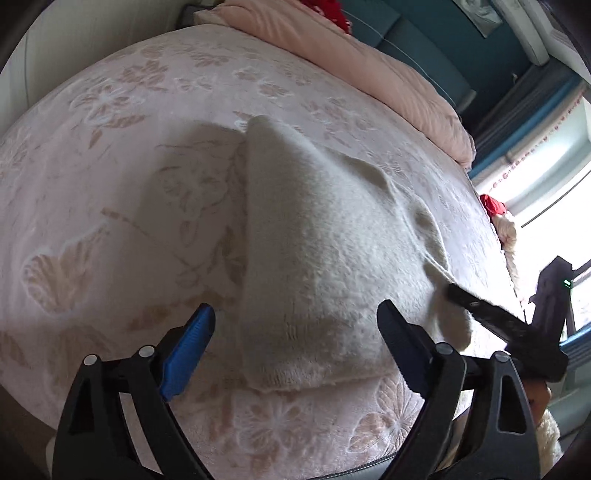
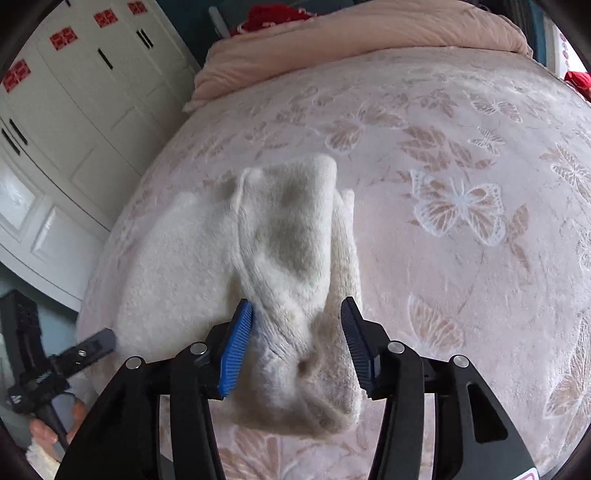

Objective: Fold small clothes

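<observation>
A white fluffy garment [image 1: 325,240] lies on the bed, partly folded, with a sleeve or flap laid over its body [image 2: 288,229]. My left gripper [image 1: 295,321] hovers over the garment's near hem, open wide, its blue pad and black finger either side of the fabric without pinching it. My right gripper [image 2: 295,328] stands open over the folded flap's near end. The blue left pad brushes the fabric and the right pad is clear of it. Each gripper shows in the other's view: the right one [image 1: 498,325] at the garment's right edge, the left one [image 2: 92,347] at lower left.
The bed is covered by a pale pink blanket with butterflies and flowers [image 2: 461,147]. A rolled pink quilt [image 1: 369,62] lies along its far side, with red fabric [image 2: 273,14] behind. White wardrobe doors [image 2: 74,110] stand left of the bed, and a bright window [image 1: 554,166] to its right.
</observation>
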### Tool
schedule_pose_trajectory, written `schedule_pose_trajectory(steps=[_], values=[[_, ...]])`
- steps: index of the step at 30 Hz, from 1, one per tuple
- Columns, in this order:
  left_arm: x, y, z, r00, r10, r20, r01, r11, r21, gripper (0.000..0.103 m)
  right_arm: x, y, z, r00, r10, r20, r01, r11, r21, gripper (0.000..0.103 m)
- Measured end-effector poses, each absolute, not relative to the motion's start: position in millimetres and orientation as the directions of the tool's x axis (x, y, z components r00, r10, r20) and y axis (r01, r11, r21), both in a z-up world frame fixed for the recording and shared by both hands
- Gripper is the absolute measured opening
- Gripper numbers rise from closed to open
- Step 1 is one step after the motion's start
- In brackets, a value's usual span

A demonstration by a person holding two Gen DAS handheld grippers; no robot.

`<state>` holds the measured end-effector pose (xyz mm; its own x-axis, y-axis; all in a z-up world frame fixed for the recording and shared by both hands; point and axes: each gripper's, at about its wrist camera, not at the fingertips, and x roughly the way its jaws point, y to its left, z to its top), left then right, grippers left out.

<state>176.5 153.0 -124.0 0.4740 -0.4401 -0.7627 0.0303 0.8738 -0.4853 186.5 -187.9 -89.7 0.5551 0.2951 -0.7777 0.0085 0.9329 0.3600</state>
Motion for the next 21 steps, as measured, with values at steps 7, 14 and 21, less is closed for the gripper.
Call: schedule_pose_trajectory(steps=[7, 14, 21], values=[[193.8, 146.0, -144.4, 0.407, -0.523, -0.749, 0.019, 0.825, -0.565, 0.088, 207.7, -203.7, -132.9, 0.418, 0.390, -0.820, 0.076, 0.885, 0.460, 0.066], [221.7, 125.6, -157.6, 0.330, -0.574, -0.749, 0.074, 0.807, -0.586, 0.066, 223.6, -183.0, -150.5, 0.408, 0.467, -0.785, 0.137, 0.819, 0.558, 0.037], [216.8, 102.7, -96.8, 0.414, -0.594, -0.690, 0.303, 0.805, -0.511, 0.058, 181.8, -171.3, -62.2, 0.605, 0.347, -0.716, -0.040, 0.912, 0.408, 0.036]])
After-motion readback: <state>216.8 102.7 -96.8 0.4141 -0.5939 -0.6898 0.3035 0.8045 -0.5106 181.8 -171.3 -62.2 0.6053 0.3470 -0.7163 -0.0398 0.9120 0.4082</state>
